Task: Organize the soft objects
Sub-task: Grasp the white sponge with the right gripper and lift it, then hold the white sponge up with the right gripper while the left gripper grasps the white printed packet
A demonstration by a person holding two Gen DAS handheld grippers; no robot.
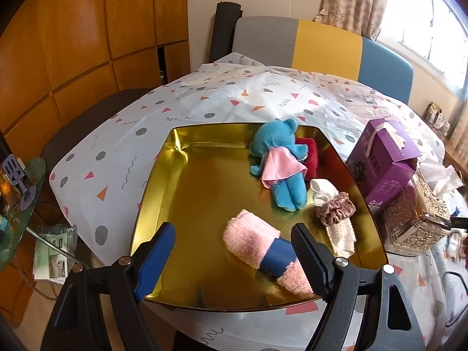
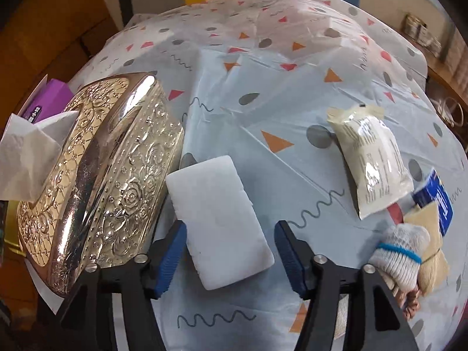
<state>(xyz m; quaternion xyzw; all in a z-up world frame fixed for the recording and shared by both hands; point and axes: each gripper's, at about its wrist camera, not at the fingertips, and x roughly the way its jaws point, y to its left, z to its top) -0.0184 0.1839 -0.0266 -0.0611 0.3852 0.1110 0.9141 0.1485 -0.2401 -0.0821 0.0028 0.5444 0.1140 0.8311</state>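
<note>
Across the whole table lies a white plastic tablecloth (image 2: pixel 263 93) printed with grey dots and orange and pink triangles. On it stands a large shallow gold metal tray (image 1: pixel 187 158), which already holds a blue plush bear with a pink cape (image 1: pixel 278 163), a rolled pink fluffy towel with a blue band (image 1: pixel 263 245), and a beige satin scrunchie (image 1: pixel 336 207). Beside the tray is an embossed silver metal tissue box (image 2: pixel 99 181).

I think the step in hand is to pick up the white rectangular foam sponge (image 2: pixel 219 222), which lies flat on the cloth just beside the tissue box.

The right gripper (image 2: pixel 231 251) is released; its blue pads stand on both sides of the sponge's near end, not pressing it. To do it well, it should come down straight, keep the left pad free of the silver box, and close gently at the middle of the block, because foam squashes easily.

The left gripper (image 1: pixel 234 260) is also spread wide and empty, above the tray near the towel.
</note>
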